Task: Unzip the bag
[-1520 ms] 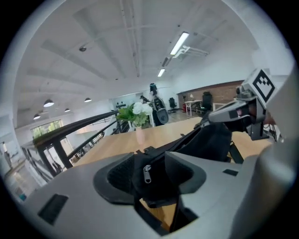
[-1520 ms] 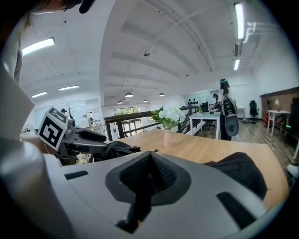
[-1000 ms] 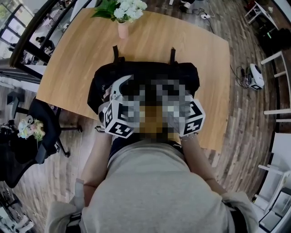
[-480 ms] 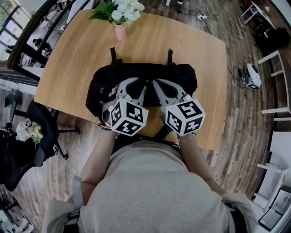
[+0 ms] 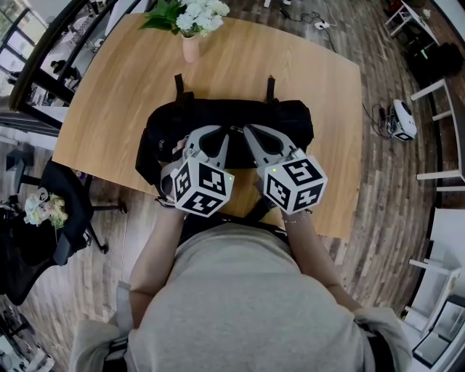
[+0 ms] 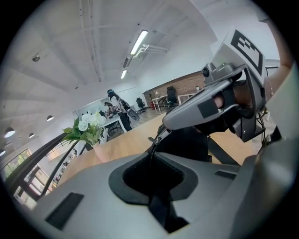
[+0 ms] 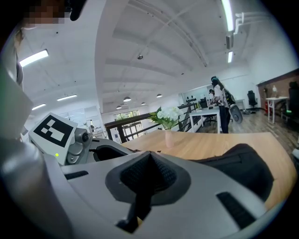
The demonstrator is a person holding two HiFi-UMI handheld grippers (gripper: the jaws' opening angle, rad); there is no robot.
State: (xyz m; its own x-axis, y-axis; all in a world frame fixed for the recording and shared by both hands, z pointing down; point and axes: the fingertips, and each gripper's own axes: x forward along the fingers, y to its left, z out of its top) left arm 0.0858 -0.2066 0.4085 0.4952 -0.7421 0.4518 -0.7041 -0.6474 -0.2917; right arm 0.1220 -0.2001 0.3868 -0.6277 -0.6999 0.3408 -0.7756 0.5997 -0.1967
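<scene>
A black bag [image 5: 290,120] lies across the wooden table [image 5: 131,80], two straps pointing away from me. Both grippers meet over its near middle. My left gripper [image 5: 227,136] is closing, its jaws almost together. In the left gripper view a thin black zipper pull cord [image 6: 151,151] runs from the metal slider [image 6: 159,137] down between the left gripper's [image 6: 152,165] pads. My right gripper [image 5: 247,132] is shut, its tips [image 6: 166,125] right at that slider; whether they pinch anything is hidden. The right gripper view shows closed jaws [image 7: 148,161] and the bag [image 7: 243,168] beyond.
A pink vase of white flowers [image 5: 192,22] stands at the table's far edge behind the bag. A black office chair [image 5: 65,211] sits off the table's left side. My torso presses against the near edge. A white device [image 5: 405,120] lies on the floor at right.
The left gripper's jaws have drawn together from wide apart, over the bag's middle. The right gripper has stayed shut in the same spot.
</scene>
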